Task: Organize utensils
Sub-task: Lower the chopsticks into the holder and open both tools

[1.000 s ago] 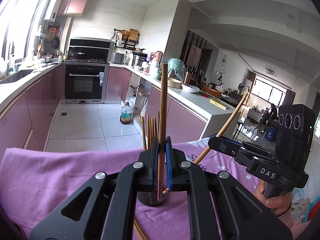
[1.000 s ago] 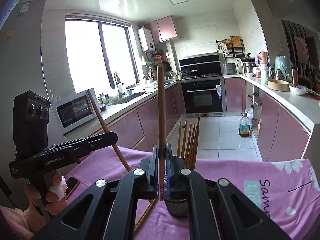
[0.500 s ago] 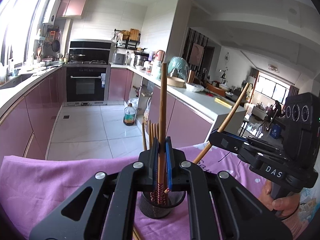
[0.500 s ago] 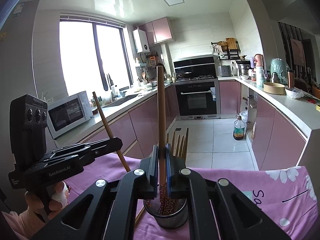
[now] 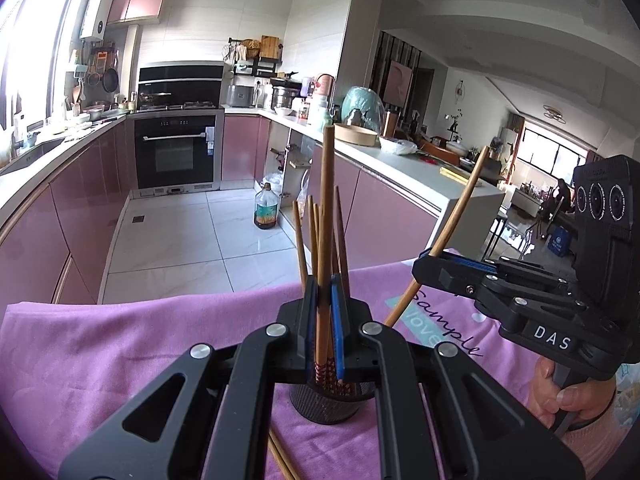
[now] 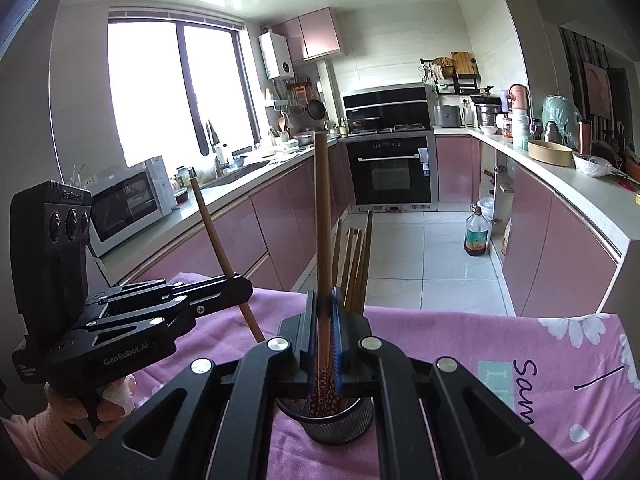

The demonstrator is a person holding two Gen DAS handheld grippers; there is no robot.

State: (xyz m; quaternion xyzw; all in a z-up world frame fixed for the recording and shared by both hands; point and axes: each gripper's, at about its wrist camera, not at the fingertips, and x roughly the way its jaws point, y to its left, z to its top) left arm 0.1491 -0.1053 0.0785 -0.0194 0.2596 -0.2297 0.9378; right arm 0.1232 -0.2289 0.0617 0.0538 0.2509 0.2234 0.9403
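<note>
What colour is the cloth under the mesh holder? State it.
Pinkish purple cloth, with white flowers and dark lettering; the right wrist view shows it best.

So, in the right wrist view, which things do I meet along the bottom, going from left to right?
The left tool holding a slanted chopstick → the right tool holding an upright chopstick above the mesh cup → the dark writing on the purple cloth.

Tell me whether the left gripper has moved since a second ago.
Yes. The left gripper has come down toward the mesh holder: the holder's rim now shows below its fingers, and more purple cloth fills the left wrist view.
</note>
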